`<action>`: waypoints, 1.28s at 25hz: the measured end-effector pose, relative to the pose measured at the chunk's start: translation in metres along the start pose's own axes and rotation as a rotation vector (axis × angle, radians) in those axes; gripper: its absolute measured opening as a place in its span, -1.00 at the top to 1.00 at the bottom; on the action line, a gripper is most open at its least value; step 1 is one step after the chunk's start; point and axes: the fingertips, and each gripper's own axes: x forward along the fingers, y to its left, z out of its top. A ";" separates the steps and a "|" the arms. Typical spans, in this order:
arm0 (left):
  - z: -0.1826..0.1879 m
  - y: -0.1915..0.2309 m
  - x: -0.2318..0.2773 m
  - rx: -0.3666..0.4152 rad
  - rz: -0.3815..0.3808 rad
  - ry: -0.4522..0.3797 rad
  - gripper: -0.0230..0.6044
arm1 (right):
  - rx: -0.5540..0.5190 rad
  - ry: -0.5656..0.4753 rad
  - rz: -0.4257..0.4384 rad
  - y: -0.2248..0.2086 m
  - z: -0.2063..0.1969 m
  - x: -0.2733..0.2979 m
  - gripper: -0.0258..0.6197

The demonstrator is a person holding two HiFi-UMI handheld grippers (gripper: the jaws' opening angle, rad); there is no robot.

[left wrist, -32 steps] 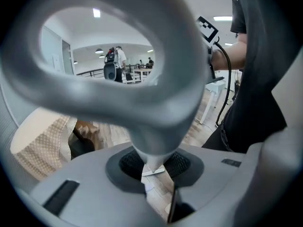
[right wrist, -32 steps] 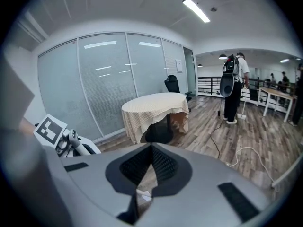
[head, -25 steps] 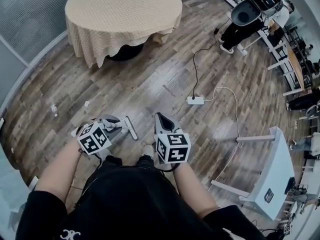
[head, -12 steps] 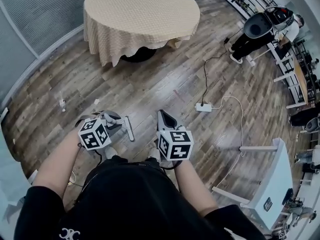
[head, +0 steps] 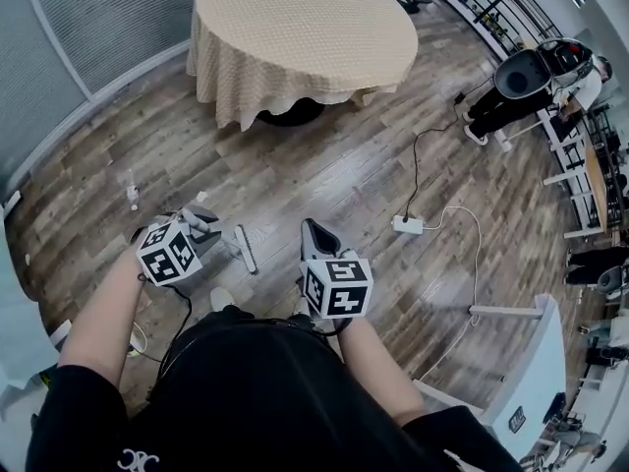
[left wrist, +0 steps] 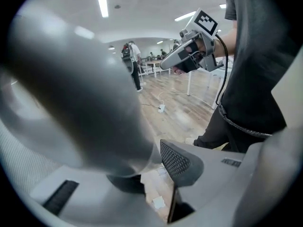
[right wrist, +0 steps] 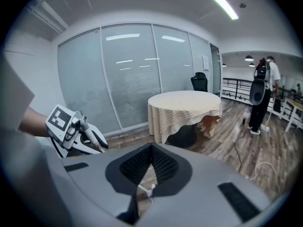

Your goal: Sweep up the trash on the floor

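My left gripper [head: 203, 226] is shut on the thick grey handle [left wrist: 80, 93] of a sweeper, which fills most of the left gripper view. The sweeper's white head [head: 244, 249] rests on the wooden floor just right of that gripper. Small white scraps of trash [head: 132, 194] lie on the floor ahead and to the left, near the glass wall. One pale scrap [left wrist: 157, 202] shows between the left jaws. My right gripper [head: 314, 231] hangs beside the left one, shut with nothing in it, its pads [right wrist: 163, 163] meeting at the tip.
A round table with a beige cloth [head: 305, 37] stands ahead. A white power strip [head: 407, 224] with cables lies on the floor to the right. A white table [head: 526, 362] is at the near right. A person [head: 531, 82] with a backpack machine stands far right.
The view has swung left: the round table and power strip sit further right in frame. My left gripper has shifted left with the sweeper. The trash scraps appear nearer.
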 end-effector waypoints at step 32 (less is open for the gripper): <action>-0.108 0.077 -0.102 -0.297 0.271 -0.019 0.63 | -0.113 0.051 0.121 0.092 0.018 0.061 0.88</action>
